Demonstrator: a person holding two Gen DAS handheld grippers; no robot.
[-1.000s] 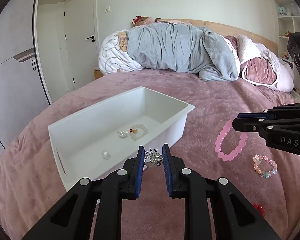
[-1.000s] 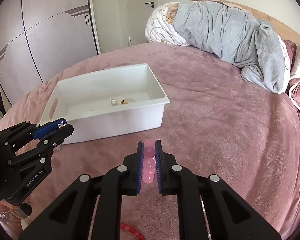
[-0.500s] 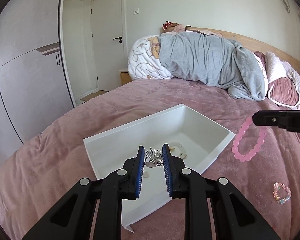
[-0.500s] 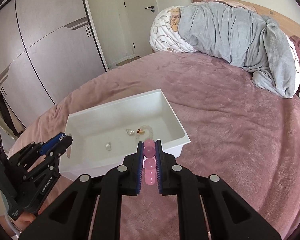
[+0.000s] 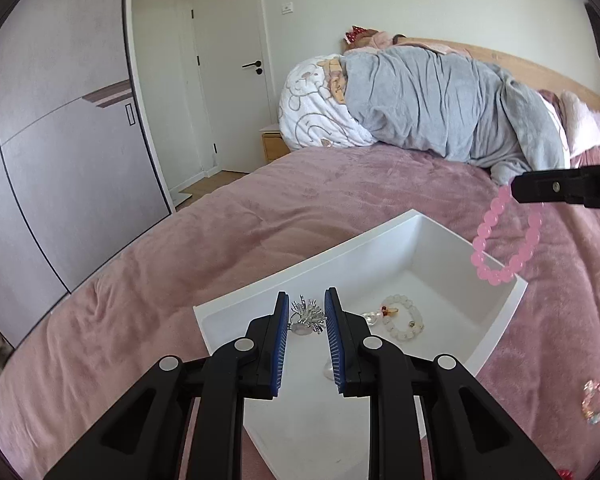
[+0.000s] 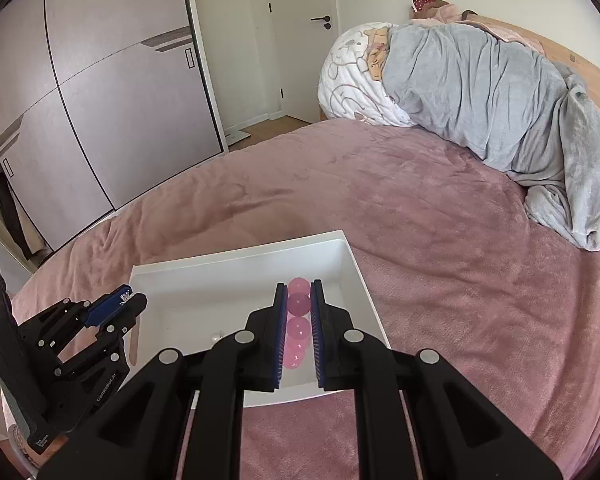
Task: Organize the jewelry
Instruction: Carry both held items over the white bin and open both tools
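The pink bead bracelet (image 5: 507, 240) hangs from the right gripper (image 6: 299, 312), whose blue pads are clenched on several of its beads, and it dangles above the far right corner of the white plastic bin (image 5: 500, 320). The left gripper (image 5: 307, 316) is closed on a small silver spiky ornament (image 5: 308, 315) and hovers over the near part of the same bin. On the bin floor a white bead bracelet (image 5: 403, 317) lies beside a small clear piece, too small to name. The bin sits on the pink bedspread (image 5: 260, 216), and a pastel bead bracelet (image 5: 597, 401) lies on the bedspread near the right edge of the bed, well apart from the bin. I judge the step in hand to be dropping both pieces into the bin. To do it well, each gripper should go lower inside the walls before opening, so the beads do not bounce out. The pink bracelet should come more toward the middle, because now it hangs close over the rim. It is better to open one gripper after the other.
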